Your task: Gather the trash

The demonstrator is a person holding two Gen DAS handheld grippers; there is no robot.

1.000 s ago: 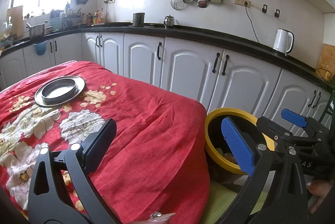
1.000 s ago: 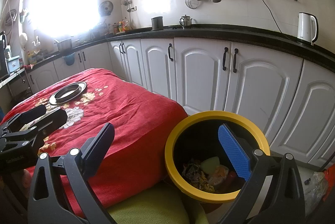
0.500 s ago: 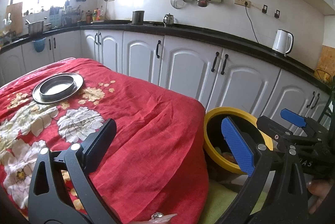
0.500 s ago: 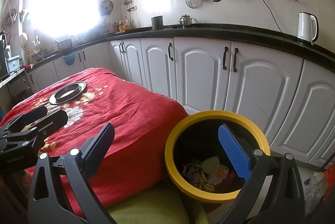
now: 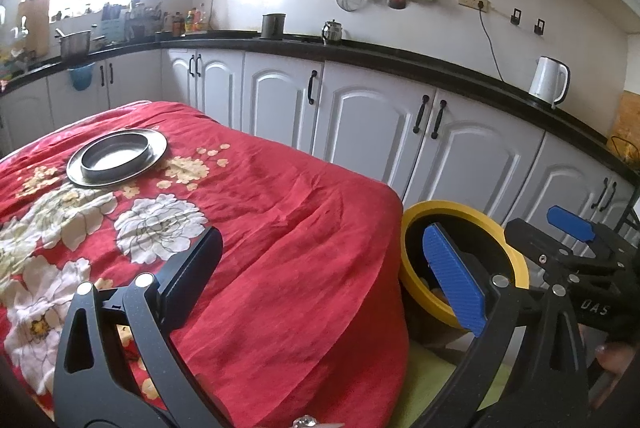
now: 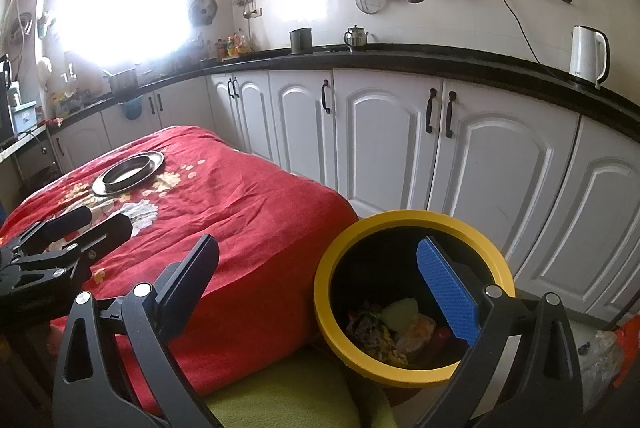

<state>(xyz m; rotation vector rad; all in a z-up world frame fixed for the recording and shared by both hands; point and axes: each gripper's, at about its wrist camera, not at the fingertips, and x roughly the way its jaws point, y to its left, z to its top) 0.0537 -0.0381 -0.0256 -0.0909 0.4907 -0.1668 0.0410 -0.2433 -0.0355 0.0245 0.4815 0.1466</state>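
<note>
the left gripper [image 5: 320, 268] hangs above the near edge of the desk [image 5: 280, 228], which is draped in a red cloth with white and yellow flowers; its jaws stand wide apart with nothing between them, one black pad over the cloth and the blue pad over the bin's mouth. the right gripper [image 6: 316, 276] hangs to the right of it, past the desk's corner, jaws likewise spread wide and empty, its blue pad in front of the bin's opening

the trash bin [image 6: 332, 268], black inside with a thick yellow rim, stands on the floor just beside the desk's right corner, touching or nearly touching the hanging cloth. the trash [image 6: 394, 328] lies at its bottom: a pale green piece, some dark leafy scraps, yellowish bits and something red, all heaped together. from the left wrist view only a sliver of this shows under the rim

on the far left part of the desk sits a round metal dish [image 5: 116, 156] on a wider metal plate, well apart from both grippers. a green cushion [image 6: 280, 392] lies low between desk and bin. behind run white cabinets [image 6: 384, 132] under a black worktop with a white kettle [image 6: 588, 56]
</note>
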